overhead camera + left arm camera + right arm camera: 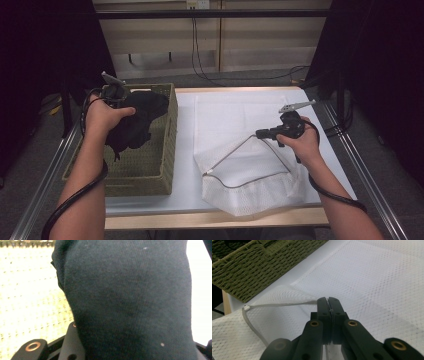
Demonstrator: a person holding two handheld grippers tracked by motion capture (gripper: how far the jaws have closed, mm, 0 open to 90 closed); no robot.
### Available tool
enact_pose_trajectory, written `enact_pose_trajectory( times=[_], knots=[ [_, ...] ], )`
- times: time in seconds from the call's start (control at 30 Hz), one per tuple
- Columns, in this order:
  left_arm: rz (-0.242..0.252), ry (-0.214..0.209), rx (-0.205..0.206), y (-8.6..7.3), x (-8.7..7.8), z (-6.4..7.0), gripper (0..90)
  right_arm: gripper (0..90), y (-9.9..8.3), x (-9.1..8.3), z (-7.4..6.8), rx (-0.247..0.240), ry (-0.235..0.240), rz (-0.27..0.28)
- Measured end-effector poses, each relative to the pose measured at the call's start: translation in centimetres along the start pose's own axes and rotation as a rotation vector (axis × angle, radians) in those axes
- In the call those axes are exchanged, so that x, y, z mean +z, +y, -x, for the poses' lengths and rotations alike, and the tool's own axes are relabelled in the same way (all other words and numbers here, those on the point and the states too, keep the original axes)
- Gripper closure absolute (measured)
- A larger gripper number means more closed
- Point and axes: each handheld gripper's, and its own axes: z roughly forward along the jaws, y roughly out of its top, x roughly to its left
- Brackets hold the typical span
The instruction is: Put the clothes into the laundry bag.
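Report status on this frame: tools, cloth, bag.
Left tool shut on dark cloth, lifted over basket. Right tool shut on mesh bag rim, holding it open. Path clear.

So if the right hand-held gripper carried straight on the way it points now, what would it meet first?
The right hand-held gripper, shut on the zipper edge of the white mesh bag, points across the bag toward the woven basket. It would probably slide over more mesh first, then reach the basket wall; depth is uncertain.
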Motion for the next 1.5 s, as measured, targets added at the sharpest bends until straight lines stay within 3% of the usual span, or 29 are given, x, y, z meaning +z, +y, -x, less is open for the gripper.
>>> enact_pose_trajectory(
  times=[0.2,0.27,0.43,0.57,0.73,0.9,1.2,1.37,1.4,1.5],
  knots=[
    [0.007,-0.045,0.001,0.4,-0.7,1.1,60.4,89.4,0.5,0.1,0.0,0.003,-0.013,-0.014],
    [0.011,-0.044,-0.002,0.5,-0.8,1.3,60.5,89.4,0.8,0.1,-0.1,-0.004,-0.019,-0.018],
    [-0.003,-0.060,0.032,0.9,-1.6,2.3,60.4,89.4,1.2,0.4,-0.5,-0.016,-0.025,-0.033],
    [-0.001,-0.076,0.021,1.0,-1.8,2.9,60.4,89.4,1.3,0.6,-0.6,-0.020,-0.023,-0.040],
    [-0.007,-0.099,0.039,1.4,-2.0,3.7,60.4,89.4,1.3,0.7,-0.7,-0.019,-0.020,-0.044],
    [-0.020,-0.147,0.033,2.0,-2.1,4.7,60.4,89.4,1.1,0.8,-0.6,-0.016,-0.023,-0.049],
    [-0.050,-0.185,0.097,2.4,-1.6,7.1,60.4,89.3,1.0,1.0,-0.6,-0.009,-0.027,-0.049],
    [-0.048,-0.198,0.110,2.8,-1.8,8.2,60.4,89.4,1.1,1.1,-0.6,-0.009,-0.025,-0.050],
    [-0.036,-0.205,0.080,3.0,-1.9,8.7,60.4,89.4,1.1,1.1,-0.6,-0.009,-0.027,-0.048],
    [-0.036,-0.212,0.076,3.1,-2.0,9.1,60.3,89.4,1.1,1.2,-0.6,-0.012,-0.024,-0.049]
  ],
)
